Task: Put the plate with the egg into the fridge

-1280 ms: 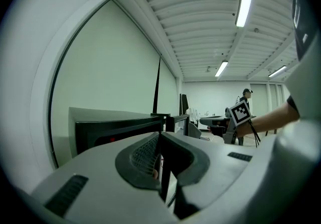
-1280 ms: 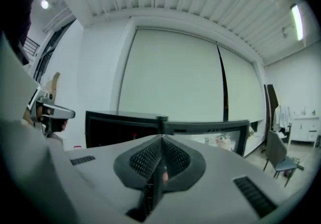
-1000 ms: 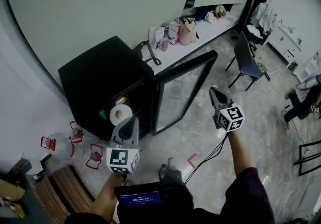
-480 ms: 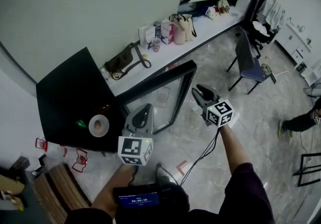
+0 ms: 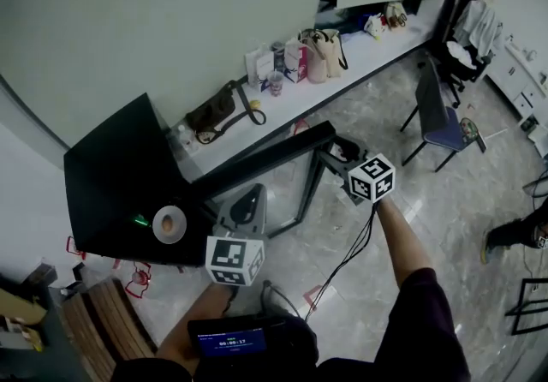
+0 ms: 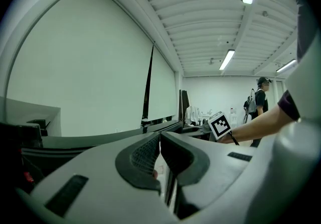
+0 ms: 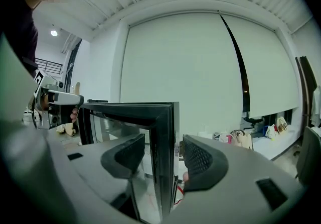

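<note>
I see a black fridge at left, its black-framed glass door swung open to the right. A white ledge w/ bags runs along the far wall, and a dark chair sits far right. The white plate w/ egg sits inside the fridge, left of my left gripper and apart from it. That claw is closed, w/ nothing in it. My right gripper, forearm stretched far, has just spread its jaws wide, w/ the door's free edge between them.

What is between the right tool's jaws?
The fridge door's edge, in the right gripper view; the right tool's jaws have just been opening and stand apart around it.
</note>
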Action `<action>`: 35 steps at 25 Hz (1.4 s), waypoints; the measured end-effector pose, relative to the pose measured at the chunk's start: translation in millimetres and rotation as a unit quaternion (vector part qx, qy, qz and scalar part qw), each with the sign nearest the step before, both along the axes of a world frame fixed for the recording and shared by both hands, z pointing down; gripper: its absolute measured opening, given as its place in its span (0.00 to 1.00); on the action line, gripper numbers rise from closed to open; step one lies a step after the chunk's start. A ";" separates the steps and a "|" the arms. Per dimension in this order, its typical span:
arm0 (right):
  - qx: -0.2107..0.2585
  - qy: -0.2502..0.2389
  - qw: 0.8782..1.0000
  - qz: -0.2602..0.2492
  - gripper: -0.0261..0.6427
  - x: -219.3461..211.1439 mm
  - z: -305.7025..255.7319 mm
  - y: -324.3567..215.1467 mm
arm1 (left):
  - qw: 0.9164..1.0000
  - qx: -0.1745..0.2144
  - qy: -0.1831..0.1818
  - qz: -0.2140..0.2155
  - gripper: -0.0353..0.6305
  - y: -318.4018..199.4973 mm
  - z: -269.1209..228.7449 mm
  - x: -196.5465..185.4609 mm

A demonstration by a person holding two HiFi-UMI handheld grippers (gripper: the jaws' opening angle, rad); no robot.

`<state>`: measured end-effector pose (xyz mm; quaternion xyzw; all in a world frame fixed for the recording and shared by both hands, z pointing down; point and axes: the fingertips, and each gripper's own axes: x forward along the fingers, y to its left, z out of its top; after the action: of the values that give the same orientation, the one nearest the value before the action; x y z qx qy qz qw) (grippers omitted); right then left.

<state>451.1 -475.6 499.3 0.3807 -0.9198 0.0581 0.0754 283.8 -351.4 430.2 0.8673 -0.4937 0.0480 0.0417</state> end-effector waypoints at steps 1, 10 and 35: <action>0.002 0.000 1.000 -0.005 0.37 -3.3 0.3 -1.0 | 1.000 0.000 -0.002 -0.003 0.07 -1.9 0.6 -1.7; 0.014 0.013 1.000 0.001 0.37 -3.1 -0.8 11.3 | 1.000 -0.003 -0.009 -0.006 0.07 4.7 4.6 -9.8; 0.000 0.021 0.984 0.176 0.37 -35.2 -15.6 317.7 | 0.996 -0.009 0.017 0.084 0.07 200.1 11.3 -81.6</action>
<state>415.9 -157.8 483.7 0.5377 -0.8366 0.0629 0.0836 202.2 -151.3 441.5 0.9058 -0.4184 0.0411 0.0533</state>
